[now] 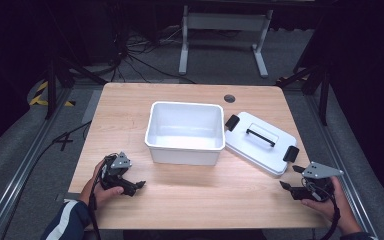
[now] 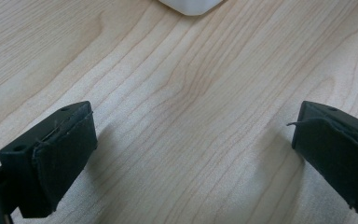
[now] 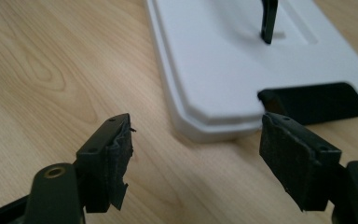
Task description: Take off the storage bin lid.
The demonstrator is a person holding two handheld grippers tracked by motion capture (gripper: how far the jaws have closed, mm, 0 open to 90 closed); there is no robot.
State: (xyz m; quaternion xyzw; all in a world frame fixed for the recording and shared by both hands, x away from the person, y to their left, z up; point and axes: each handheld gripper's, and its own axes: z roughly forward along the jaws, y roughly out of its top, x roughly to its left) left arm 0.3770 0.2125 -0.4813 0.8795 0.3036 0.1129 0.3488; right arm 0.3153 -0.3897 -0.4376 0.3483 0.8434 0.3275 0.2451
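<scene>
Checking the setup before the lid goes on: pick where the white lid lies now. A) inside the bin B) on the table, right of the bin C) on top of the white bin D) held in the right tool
B: the lid lies flat on the table just right of the open white bin, and the right tool stands open short of its edge.

Left gripper (image 1: 139,185) low, fingers (image 2: 58,154) spread wide, right gripper (image 1: 286,180) low, fingers (image 3: 109,163) apart, empty

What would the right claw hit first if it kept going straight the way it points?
Most likely the near corner of the white lid, by its black clip. The right claw is open with bare table before it.
</scene>
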